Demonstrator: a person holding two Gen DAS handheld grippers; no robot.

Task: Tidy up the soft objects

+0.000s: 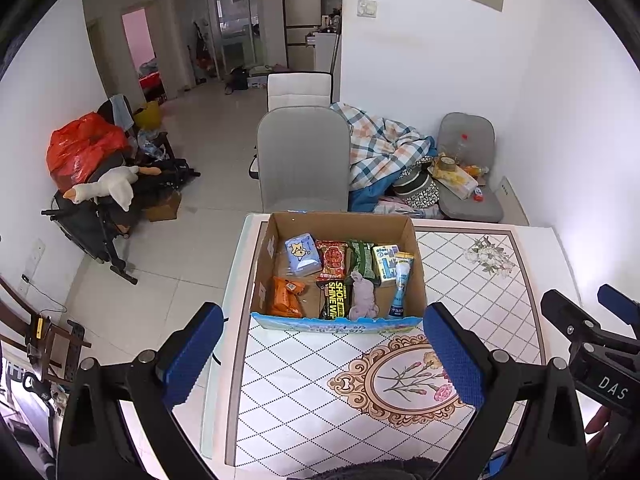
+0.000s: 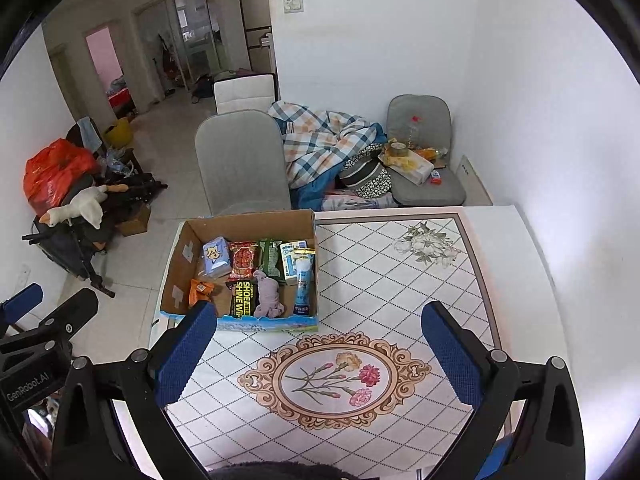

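Box [image 1: 338,322] of cardboard sits on the table [image 1: 500,280] just ahead of the left gripper [image 1: 324,354], whose jaws are spread wide with nothing between them. Inside lie a blue pack [image 1: 303,254], a red pack [image 1: 332,258], a green pack [image 1: 362,258], an orange pack [image 1: 285,298], a black wipes pack [image 1: 335,300], a tube [image 1: 401,284] and a grey soft toy [image 1: 363,296], the toy near the front wall between wipes and tube.

The right gripper [image 2: 320,354] hovers over the flower medallion [image 2: 334,380], jaws likewise released and holding nothing; the box stands ahead and toward its left finger [image 2: 186,354], whose tip overlaps the box's front corner in view. Nothing lies between either pair of jaws and the box.

Beyond the table stand a grey chair [image 1: 302,158] and a plaid blanket [image 1: 384,148].
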